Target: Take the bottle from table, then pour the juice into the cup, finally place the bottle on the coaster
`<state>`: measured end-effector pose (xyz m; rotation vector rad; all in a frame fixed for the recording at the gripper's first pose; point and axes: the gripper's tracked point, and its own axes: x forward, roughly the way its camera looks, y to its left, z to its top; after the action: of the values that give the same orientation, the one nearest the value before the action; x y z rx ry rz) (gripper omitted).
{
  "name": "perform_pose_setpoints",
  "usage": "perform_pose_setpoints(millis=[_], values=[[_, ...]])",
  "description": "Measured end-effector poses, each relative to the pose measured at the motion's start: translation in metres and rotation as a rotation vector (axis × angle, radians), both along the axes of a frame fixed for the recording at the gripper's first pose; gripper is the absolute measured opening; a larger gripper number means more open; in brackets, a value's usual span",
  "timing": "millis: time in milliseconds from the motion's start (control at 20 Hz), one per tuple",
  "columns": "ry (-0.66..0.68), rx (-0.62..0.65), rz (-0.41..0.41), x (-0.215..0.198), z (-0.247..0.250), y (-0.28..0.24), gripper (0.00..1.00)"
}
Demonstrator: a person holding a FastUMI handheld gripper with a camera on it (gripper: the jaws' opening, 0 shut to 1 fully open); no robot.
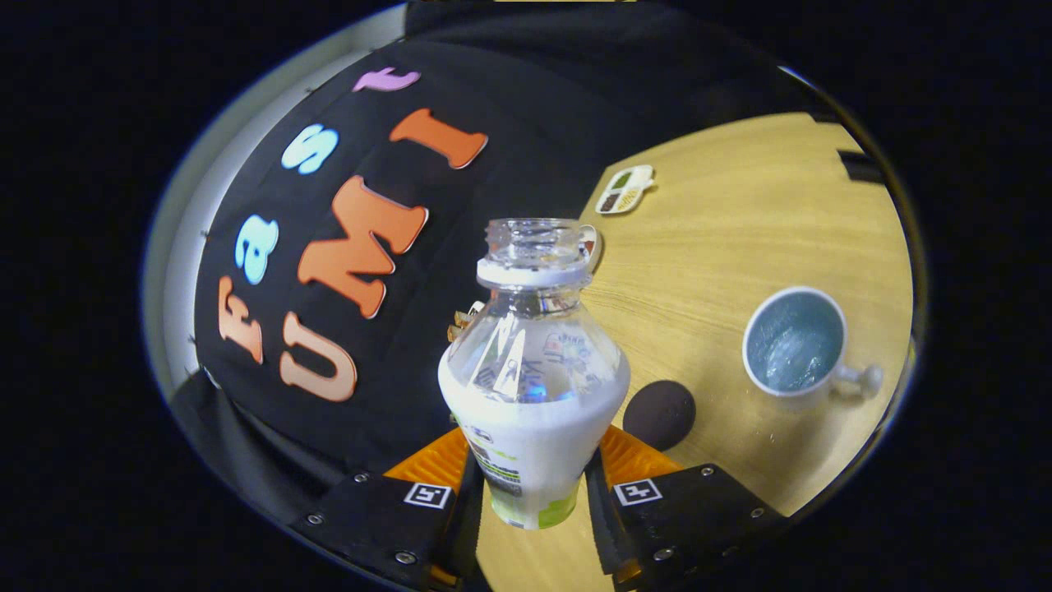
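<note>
Gripping juice bottle (pixel 532 386) between both fingers, gripper (pixel 532 493) closed on its lower body. Bottle long axis runs straight ahead of fingers, open uncapped neck at far end, lifted off wooden table (pixel 740 230). We see mug (pixel 794 342) to right, well apart from bottle mouth, opening facing us. We judge pour needs swing right, mouth over mug. Dark round coaster (pixel 659 414) just right of bottle, near fingers. Small dish (pixel 625 191) far beyond.
</note>
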<state>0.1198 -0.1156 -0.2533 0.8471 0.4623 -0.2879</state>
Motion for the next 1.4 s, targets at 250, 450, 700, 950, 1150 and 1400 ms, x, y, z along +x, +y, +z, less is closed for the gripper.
perform_pose_setpoints(millis=[250, 450, 700, 950, 1150, 1400], values=[[0.098, -0.590, 0.143, 0.014, 0.012, -0.026, 0.57], [0.092, -0.829, 0.239, 0.032, 0.025, -0.015, 0.57], [0.063, -0.827, 0.253, 0.049, -0.007, -0.006, 0.58], [0.076, -0.823, 0.253, 0.056, -0.045, -0.005, 0.59], [0.091, -0.815, 0.238, 0.056, -0.064, -0.007, 0.61], [0.081, -0.826, 0.232, 0.059, -0.081, -0.010, 0.62]])
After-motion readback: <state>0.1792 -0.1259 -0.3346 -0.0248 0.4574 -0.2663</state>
